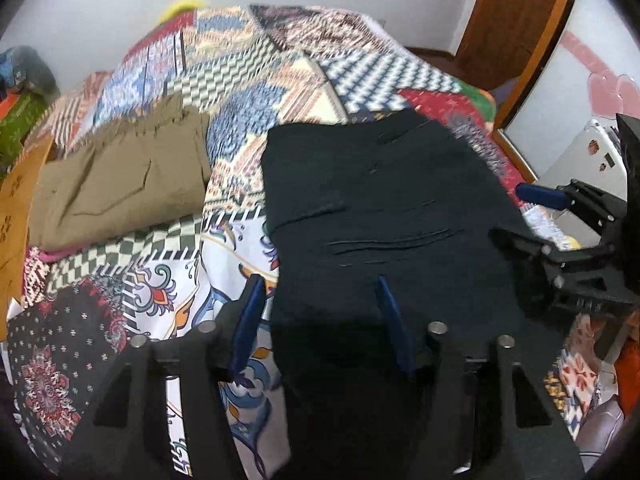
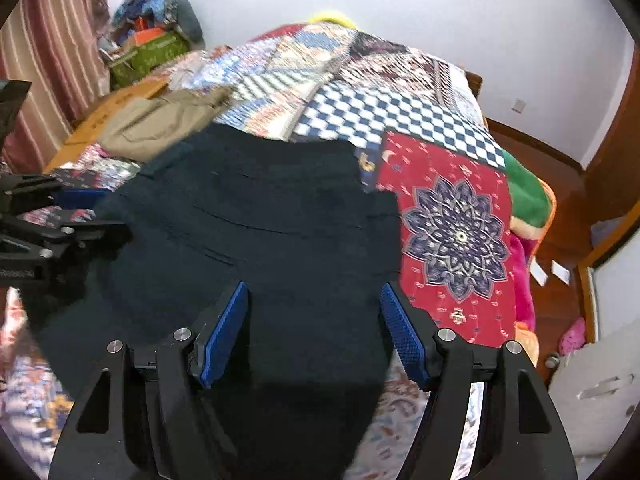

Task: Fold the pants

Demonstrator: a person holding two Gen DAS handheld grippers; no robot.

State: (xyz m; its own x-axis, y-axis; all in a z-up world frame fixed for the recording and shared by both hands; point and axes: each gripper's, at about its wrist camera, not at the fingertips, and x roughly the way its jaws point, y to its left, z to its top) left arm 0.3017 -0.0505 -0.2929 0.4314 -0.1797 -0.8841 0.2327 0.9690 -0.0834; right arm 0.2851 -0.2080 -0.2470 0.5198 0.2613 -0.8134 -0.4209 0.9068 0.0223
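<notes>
Dark navy pants point(image 1: 380, 200) point(image 2: 256, 208) lie spread flat on a patchwork bedspread point(image 1: 248, 80) point(image 2: 400, 116). My left gripper point(image 1: 319, 282) hovers open over the pants' near left edge, and no cloth is pressed between its blue pads. In the right wrist view it shows at the left border point(image 2: 96, 212). Over the near middle of the pants my right gripper point(image 2: 313, 288) is open too, with nothing pinched. It enters the left wrist view from the right point(image 1: 520, 216).
Folded khaki pants point(image 1: 120, 176) point(image 2: 160, 124) rest on the bed to the far left. Beside them stand a cardboard box point(image 1: 16, 200) point(image 2: 116, 104) and a pile of bags point(image 2: 156, 40). The bed's right edge drops to a wooden floor point(image 2: 560, 184).
</notes>
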